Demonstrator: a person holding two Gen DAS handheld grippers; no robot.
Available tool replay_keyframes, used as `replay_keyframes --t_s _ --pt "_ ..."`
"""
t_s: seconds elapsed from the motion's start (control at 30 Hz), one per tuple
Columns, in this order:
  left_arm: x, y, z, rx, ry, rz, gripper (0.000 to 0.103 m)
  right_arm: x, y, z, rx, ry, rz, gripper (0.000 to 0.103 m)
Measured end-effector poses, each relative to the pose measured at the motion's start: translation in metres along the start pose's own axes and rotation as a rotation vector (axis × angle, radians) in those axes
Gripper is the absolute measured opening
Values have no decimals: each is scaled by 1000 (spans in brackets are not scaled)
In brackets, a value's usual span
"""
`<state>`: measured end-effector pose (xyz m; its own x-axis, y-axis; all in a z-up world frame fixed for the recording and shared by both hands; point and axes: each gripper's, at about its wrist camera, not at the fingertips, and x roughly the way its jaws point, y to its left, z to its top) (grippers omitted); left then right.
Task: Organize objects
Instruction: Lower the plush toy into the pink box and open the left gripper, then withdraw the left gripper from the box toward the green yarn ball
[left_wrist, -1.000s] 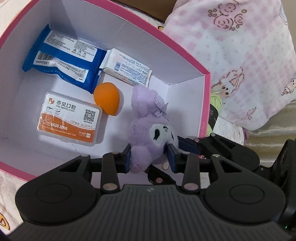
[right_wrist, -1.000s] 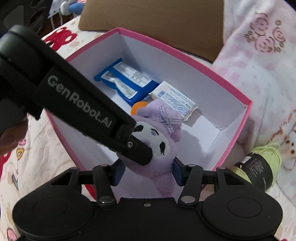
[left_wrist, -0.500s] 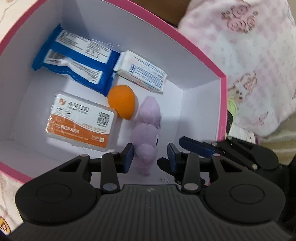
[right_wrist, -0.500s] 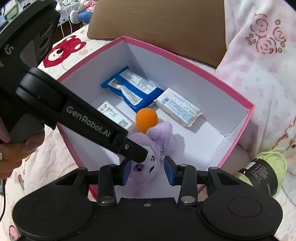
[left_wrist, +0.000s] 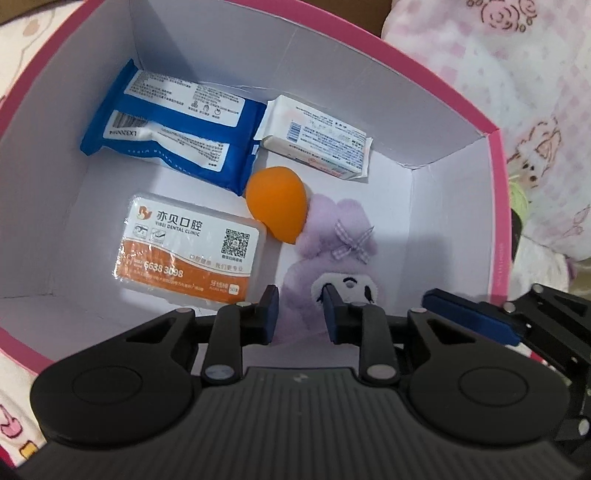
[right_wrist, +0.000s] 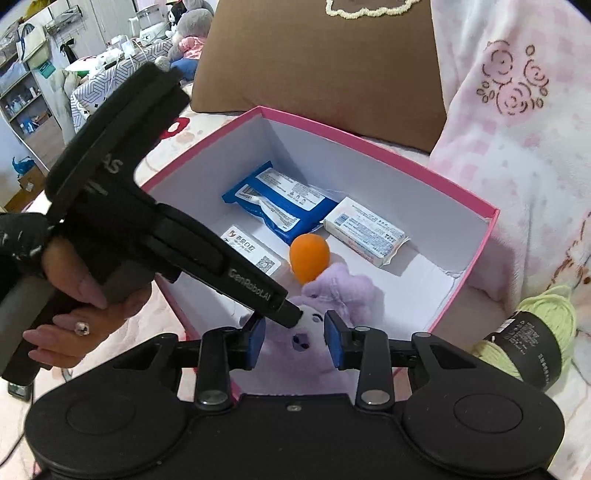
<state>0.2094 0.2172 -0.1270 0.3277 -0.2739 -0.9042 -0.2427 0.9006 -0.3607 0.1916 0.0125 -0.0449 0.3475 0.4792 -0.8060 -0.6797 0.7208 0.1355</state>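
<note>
Where it lies in the box (left_wrist: 495, 206), the plush (left_wrist: 332, 254) points ears toward the far wall.

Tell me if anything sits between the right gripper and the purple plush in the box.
Yes: the left gripper reaches across from the left, its tip at the face of the plush, just ahead of the right gripper. The right gripper's jaws are closing with nothing pressed between them. Nothing else visible is in the way.

The big cardboard box (left_wrist: 495, 206) is pink outside and white inside. The soft plush toy (left_wrist: 332, 251) is purple with a checked bow, and the egg-shaped sponge (left_wrist: 275, 197) is orange.
</note>
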Motion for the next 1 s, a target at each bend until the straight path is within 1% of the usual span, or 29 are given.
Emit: replay_keyframes --t_s 0.03,0.1,0.2,0.23,0.27,0.37,0.43,0.5,0.6,0.67,0.8,1.0 --pt "-4 -2 0 6 -5 8 26 -1 1 -1 -2 -7 -5 40" --pt "-14 -6 -1 15 -17 35 36 -5 1 -3 2 -18 -4 40" --pt "-35 -18 -3 60 -37 74 42 -12 1 -5 13 -27 -1 42" --pt "-44 -23 -4 76 -45 82 43 -14 1 -6 17 -26 -2 43" --pt "-51 -27 -6 90 -48 85 47 -17 2 -6 20 -27 -5 43" --pt "-74 -38 -12 124 -64 93 52 -30 5 -6 19 -30 0 50" --pt "-88 -45 -16 149 -72 106 54 -37 8 -7 12 -29 6 63" --pt "-99 -51 -21 173 -73 117 57 -44 13 -8 -7 -28 -19 67" --pt "-118 -60 -31 206 -66 109 59 -57 17 -8 -29 -36 -56 75" --pt "-130 -64 -37 225 -68 99 59 -68 18 -8 -13 -49 -45 77" --pt "-153 -72 -49 262 -77 94 61 -91 23 -11 -19 -66 -21 86" --pt "-180 -85 -72 301 -83 67 66 -123 33 -20 -26 -96 -5 89"
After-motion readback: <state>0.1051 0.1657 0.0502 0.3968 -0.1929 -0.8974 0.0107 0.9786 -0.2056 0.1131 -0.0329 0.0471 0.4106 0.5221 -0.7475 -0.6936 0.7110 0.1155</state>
